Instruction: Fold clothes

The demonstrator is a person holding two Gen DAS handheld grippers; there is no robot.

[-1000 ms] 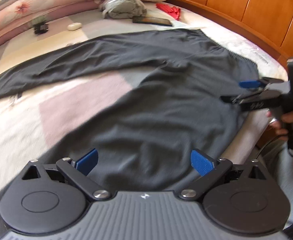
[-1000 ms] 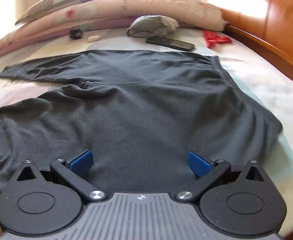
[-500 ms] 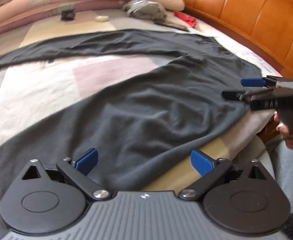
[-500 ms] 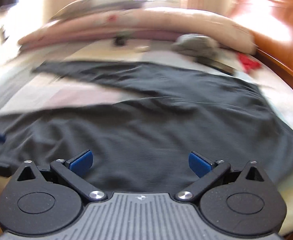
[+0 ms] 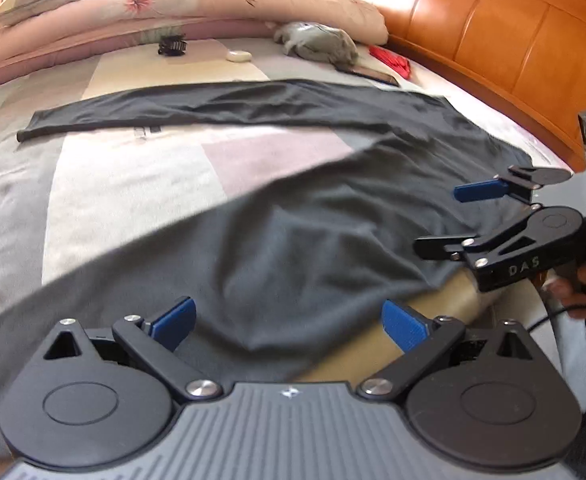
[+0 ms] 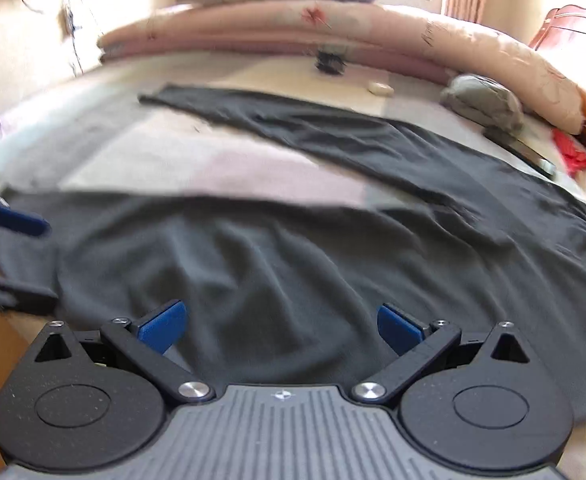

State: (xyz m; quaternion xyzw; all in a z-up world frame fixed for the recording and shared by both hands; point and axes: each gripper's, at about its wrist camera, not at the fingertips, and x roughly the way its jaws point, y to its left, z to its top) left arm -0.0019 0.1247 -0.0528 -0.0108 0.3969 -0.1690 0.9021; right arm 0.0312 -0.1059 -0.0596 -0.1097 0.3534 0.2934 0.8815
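Observation:
Dark grey trousers (image 5: 293, 240) lie spread flat on the bed, one leg (image 5: 173, 112) stretched out far across, the other running along the near edge. In the left wrist view my left gripper (image 5: 289, 320) hovers open over the near leg at the bed's edge, nothing between its blue pads. A hand holds my right gripper (image 5: 439, 219) at the right, open, its fingers above and below the waist end. From the right wrist view, that right gripper (image 6: 279, 320) is open over the trousers (image 6: 293, 240). The left gripper (image 6: 45, 258) shows blurred at the left edge.
A folded floral quilt (image 5: 173, 4) lines the far side of the bed. Near it lie a grey bundle (image 5: 321, 42), a dark phone (image 5: 373, 74), a red item (image 5: 393, 62), a black clip (image 5: 171, 45) and a small white object (image 5: 239, 55). An orange wooden headboard (image 5: 493, 40) stands at the right.
Both grippers have shifted left along the near edge of the trousers, and both views have swung left. Both stay open; the trousers lie as before.

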